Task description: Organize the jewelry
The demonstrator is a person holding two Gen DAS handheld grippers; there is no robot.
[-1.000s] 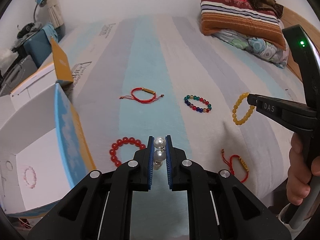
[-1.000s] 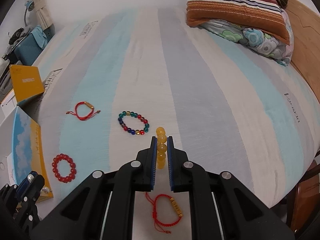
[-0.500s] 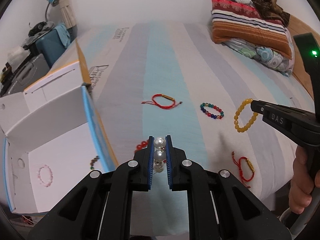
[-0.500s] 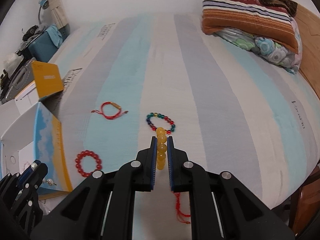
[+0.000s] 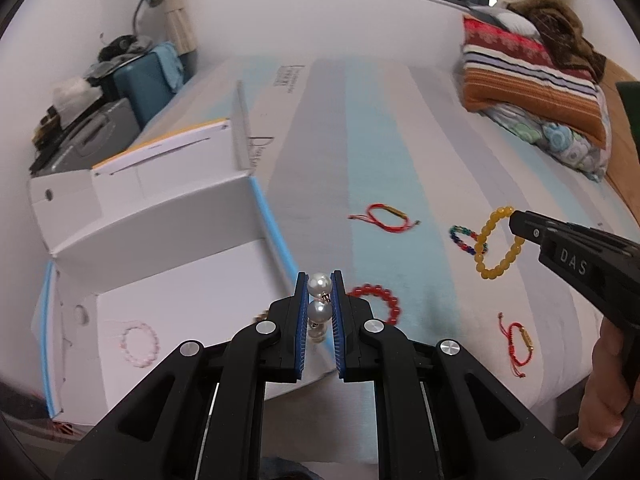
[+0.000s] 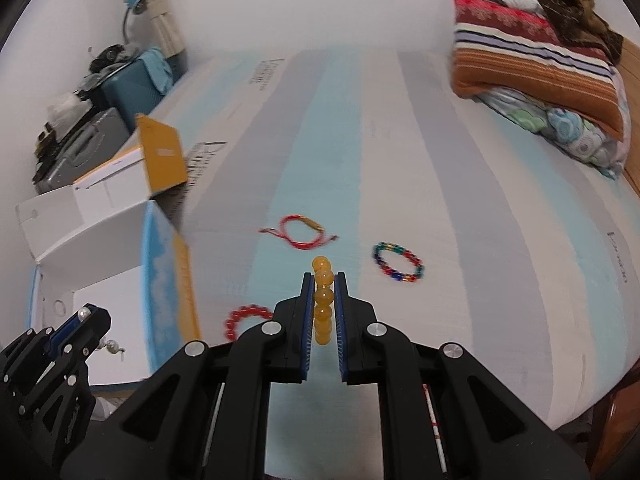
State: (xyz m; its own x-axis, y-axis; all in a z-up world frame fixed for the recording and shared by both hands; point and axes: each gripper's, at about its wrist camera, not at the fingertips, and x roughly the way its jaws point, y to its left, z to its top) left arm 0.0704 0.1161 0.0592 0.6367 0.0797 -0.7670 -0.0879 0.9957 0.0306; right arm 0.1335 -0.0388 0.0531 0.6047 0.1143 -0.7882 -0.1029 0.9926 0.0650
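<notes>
The left gripper is clenched on a pearl bracelet above the white box at the bed's left edge; the right gripper clamps a yellow bead bracelet. Round beads could slip free outside the box. Motion blur obscures the box's contents.

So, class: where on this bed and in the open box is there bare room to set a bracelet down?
Free: the white box floor right of the pink bracelet, and the striped bedspread between the far red cord bracelet and the pillows. Crowded: the near strip around the red bead bracelet and multicoloured bracelet.
</notes>
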